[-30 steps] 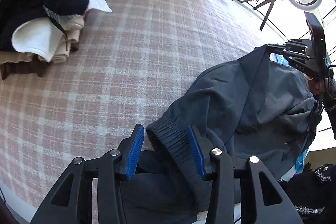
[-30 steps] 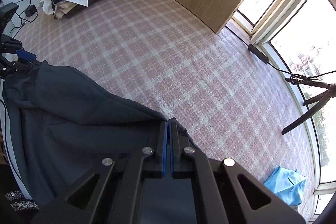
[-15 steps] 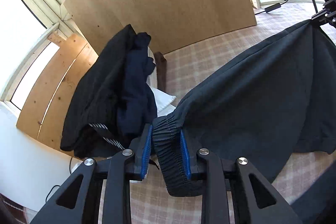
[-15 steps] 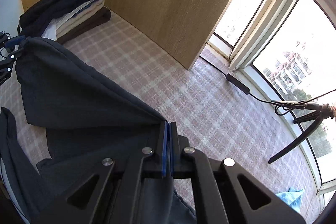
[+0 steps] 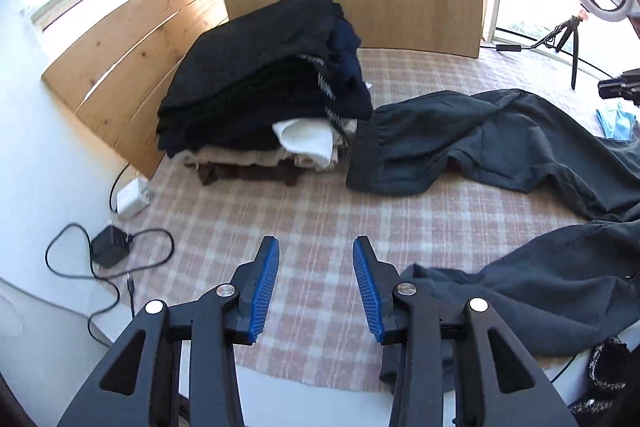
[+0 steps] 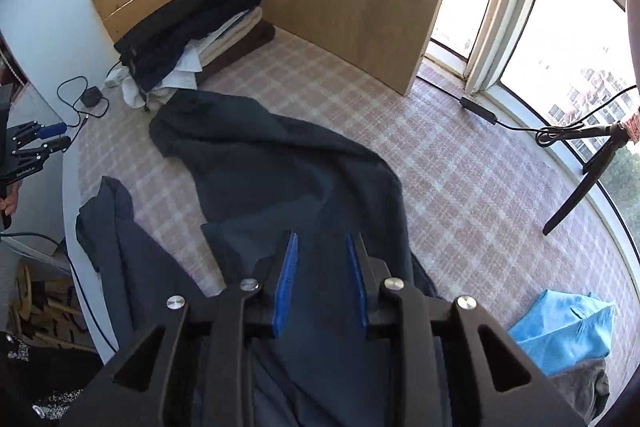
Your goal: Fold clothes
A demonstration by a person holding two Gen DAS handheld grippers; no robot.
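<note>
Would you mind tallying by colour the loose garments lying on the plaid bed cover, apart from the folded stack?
Dark grey: 1, the trousers spread across the plaid bed cover, under the open right gripper.
Light blue: 1, the shirt near the edge.
Grey: 1, a crumpled piece beside it.
Total: 3.

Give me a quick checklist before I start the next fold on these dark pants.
1. Left gripper open and empty: ok.
2. Right gripper open, released: ok.
3. Dark pants lying flat: not ok, the cloth is rumpled.
4. Elastic waistband clear of the folded stack: cannot tell, it lies right beside it.
5. Second leg fully on the bed: cannot tell, it reaches the edge.
</note>
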